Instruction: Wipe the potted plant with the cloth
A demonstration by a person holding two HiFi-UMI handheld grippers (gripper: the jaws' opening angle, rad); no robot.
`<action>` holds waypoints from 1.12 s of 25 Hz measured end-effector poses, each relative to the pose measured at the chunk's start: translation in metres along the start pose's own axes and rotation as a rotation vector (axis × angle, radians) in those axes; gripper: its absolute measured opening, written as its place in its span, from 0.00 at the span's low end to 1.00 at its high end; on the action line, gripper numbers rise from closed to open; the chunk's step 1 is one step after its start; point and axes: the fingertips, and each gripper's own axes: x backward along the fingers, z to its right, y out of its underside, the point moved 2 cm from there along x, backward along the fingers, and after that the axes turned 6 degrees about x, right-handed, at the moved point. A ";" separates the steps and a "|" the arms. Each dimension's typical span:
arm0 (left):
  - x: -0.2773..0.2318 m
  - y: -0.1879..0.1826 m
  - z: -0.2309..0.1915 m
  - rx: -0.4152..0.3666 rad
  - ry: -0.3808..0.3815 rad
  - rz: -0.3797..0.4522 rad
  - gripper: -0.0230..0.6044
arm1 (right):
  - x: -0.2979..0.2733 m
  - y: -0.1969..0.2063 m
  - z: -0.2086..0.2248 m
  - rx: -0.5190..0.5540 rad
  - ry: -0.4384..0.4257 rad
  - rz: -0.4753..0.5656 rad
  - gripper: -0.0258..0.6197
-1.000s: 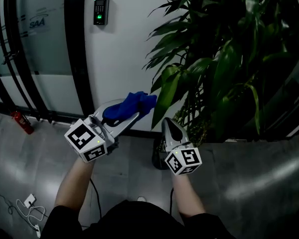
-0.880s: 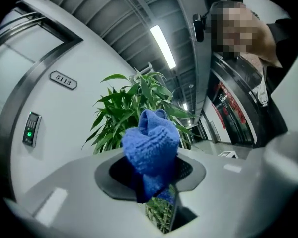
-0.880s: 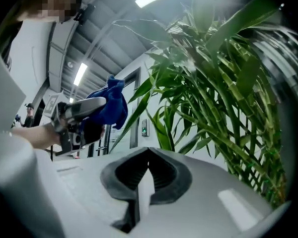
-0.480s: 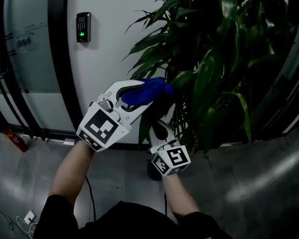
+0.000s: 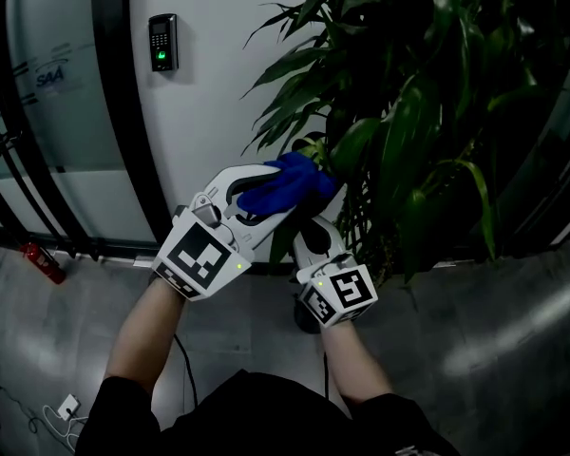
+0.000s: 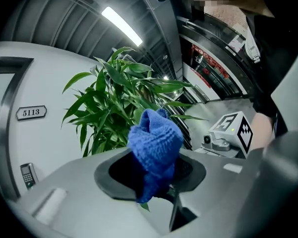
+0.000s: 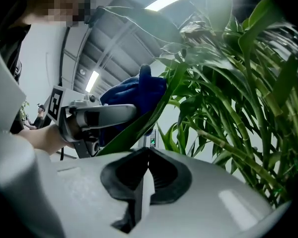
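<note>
Wall (image 5: 209, 93): pale and running along the far side, with dark vertical strips and glass panels sitting to the left.
Floor (image 5: 494, 350): grey and shiny, lying near the person and catching some glare on the right.
Potted plant (image 5: 427, 112): standing on the right against the wall, and its long green leaves are hanging out in every direction. It's filling most of the right tool's view (image 7: 228, 108) and rising just behind the cloth in the left tool's view (image 6: 119, 103).
Left tool (image 5: 283, 196): the person's left hand is holding it up and pointing it right, toward the plant's left edge. Its jaws (image 6: 156, 175) are clamping down on the cloth, with the dark pads showing on both sides of it.
Right tool (image 5: 315, 234): sitting just right of the left one and a bit nearer, aiming up into the leaves. Its jaws (image 7: 146, 155) are pressing together with nothing between them, and one long leaf is crossing just past the tips.
Cloth (image 5: 287, 183): blue and bunched up, sticking out of the left tool's jaws (image 6: 154, 143). It's resting right against the leaves at the plant's left side, and from the right tool it's (image 7: 134, 90) sitting behind that long leaf.
Fire extinguisher (image 5: 40, 261): red, lying far left where the floor meets the wall.
Access reader (image 5: 162, 43): hanging on the wall left of the plant, and a green light is glowing on it.
Door number plate (image 6: 31, 112): reading 5113, showing only from the left tool.
</note>
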 end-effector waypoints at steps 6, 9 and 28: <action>0.010 0.015 0.021 0.007 0.007 -0.039 0.28 | 0.005 0.007 -0.009 -0.014 -0.014 -0.019 0.04; 0.017 0.021 0.029 -0.012 -0.009 -0.080 0.28 | 0.008 0.012 -0.014 -0.012 -0.025 -0.032 0.04; 0.058 0.050 0.072 0.185 -0.069 -0.095 0.28 | 0.030 0.032 -0.034 -0.051 -0.096 -0.095 0.04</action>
